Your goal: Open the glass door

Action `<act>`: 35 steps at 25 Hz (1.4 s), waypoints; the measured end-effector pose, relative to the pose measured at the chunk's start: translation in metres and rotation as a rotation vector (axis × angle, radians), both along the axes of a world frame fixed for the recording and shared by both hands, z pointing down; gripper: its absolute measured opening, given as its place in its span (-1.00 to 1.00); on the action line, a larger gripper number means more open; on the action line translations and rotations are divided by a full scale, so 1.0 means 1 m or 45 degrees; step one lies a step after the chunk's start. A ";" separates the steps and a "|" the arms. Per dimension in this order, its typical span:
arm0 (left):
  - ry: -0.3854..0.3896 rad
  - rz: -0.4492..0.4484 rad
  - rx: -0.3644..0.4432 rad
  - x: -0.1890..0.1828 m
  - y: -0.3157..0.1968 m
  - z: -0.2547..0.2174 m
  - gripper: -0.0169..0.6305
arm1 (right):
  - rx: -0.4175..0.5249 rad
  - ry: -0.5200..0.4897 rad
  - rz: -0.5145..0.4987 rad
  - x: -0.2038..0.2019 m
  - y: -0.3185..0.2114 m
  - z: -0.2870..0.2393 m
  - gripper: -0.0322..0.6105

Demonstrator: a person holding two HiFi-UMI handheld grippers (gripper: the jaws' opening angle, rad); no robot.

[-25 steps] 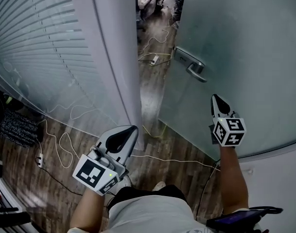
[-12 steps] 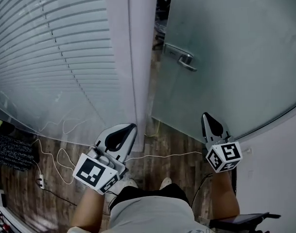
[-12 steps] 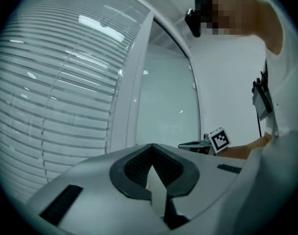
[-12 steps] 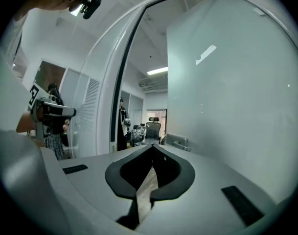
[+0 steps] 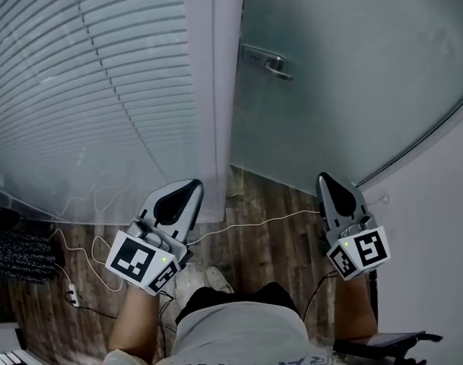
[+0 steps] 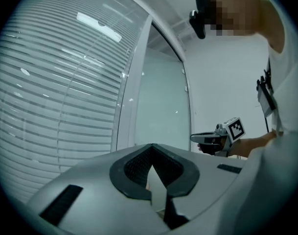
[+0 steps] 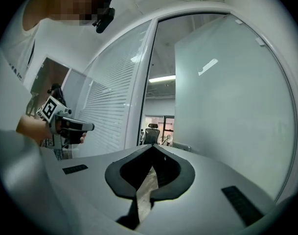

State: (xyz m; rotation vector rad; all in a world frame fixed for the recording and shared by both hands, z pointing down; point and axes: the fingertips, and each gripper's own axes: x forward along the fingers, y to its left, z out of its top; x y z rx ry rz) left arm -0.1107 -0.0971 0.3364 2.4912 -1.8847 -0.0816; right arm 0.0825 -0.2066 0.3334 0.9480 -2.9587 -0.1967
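Glass door (image 5: 353,74) ajar ahead of our jaws, our left gripper (image 5: 190,188) and right gripper (image 5: 326,181) both closed, empty.

Left tongs (image 5: 191,185) and right tongs (image 5: 323,178): pale grey shells, each with a teardrop hollow lined in black. Left cube (image 5: 142,261) and right cube (image 5: 359,251): white, with black square markers and a small green light beside each. Person wears a white short-sleeved shirt (image 5: 242,334), a dark waistband (image 5: 231,301) and a pale shoe (image 5: 216,280).
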 end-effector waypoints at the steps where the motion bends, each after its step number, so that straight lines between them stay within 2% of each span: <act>1: 0.000 -0.003 0.001 0.001 0.005 -0.001 -0.95 | 0.001 -0.006 -0.001 0.002 0.005 -0.003 -0.89; 8: -0.003 -0.053 0.009 0.010 0.031 -0.011 -0.95 | 0.015 -0.012 -0.056 0.018 0.034 -0.018 -0.89; 14: 0.013 -0.111 0.029 0.049 0.089 -0.015 -0.95 | 0.036 -0.021 -0.097 0.065 0.091 -0.023 -0.89; 20: -0.006 -0.098 0.025 0.101 0.162 -0.030 -0.95 | 0.055 -0.056 -0.112 0.112 0.167 -0.037 -0.89; 25: -0.012 -0.102 0.020 0.133 0.199 -0.038 -0.95 | 0.038 -0.066 -0.134 0.137 0.206 -0.040 -0.89; 35: 0.004 -0.087 0.025 0.121 0.231 -0.041 -0.95 | 0.062 -0.065 -0.077 0.129 0.244 -0.054 -0.89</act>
